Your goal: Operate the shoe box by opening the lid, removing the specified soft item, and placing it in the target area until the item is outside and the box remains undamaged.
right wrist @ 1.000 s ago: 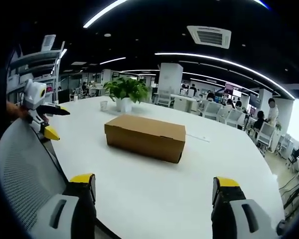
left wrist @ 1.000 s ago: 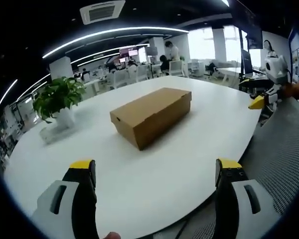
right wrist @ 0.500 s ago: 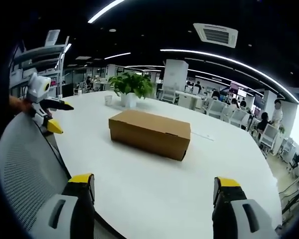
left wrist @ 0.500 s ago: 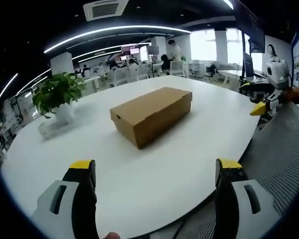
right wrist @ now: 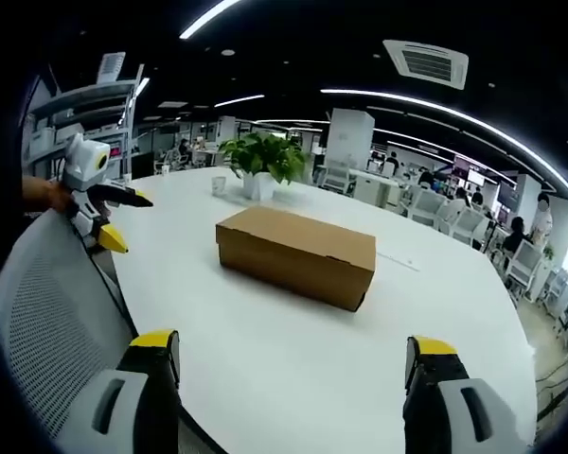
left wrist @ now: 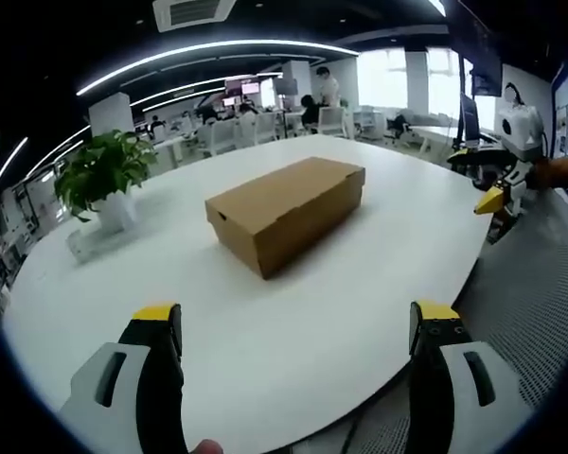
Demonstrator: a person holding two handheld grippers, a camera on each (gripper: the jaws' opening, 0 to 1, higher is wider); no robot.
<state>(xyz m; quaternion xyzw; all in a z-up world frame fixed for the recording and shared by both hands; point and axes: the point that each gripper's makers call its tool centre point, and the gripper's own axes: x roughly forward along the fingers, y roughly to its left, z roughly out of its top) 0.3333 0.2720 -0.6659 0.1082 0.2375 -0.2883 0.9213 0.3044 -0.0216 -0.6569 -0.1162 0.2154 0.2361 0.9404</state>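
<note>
with the closed cardboard shoe box [left wrist: 286, 215] mid-tabletop and our left gripper [left wrist: 293, 326] and right gripper [right wrist: 289, 355] both spread and empty, we should approach level and lift its lid gently.

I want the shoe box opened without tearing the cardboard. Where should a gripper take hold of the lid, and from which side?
Probably at the lid's front flap, along the long side of the shoe box facing the right gripper. A seam shows where the flap overlaps the wall. Pinch its lower edge mid-length and lift upward; the hinge likely runs along the far side. The left gripper could steady the short end facing it.
</note>
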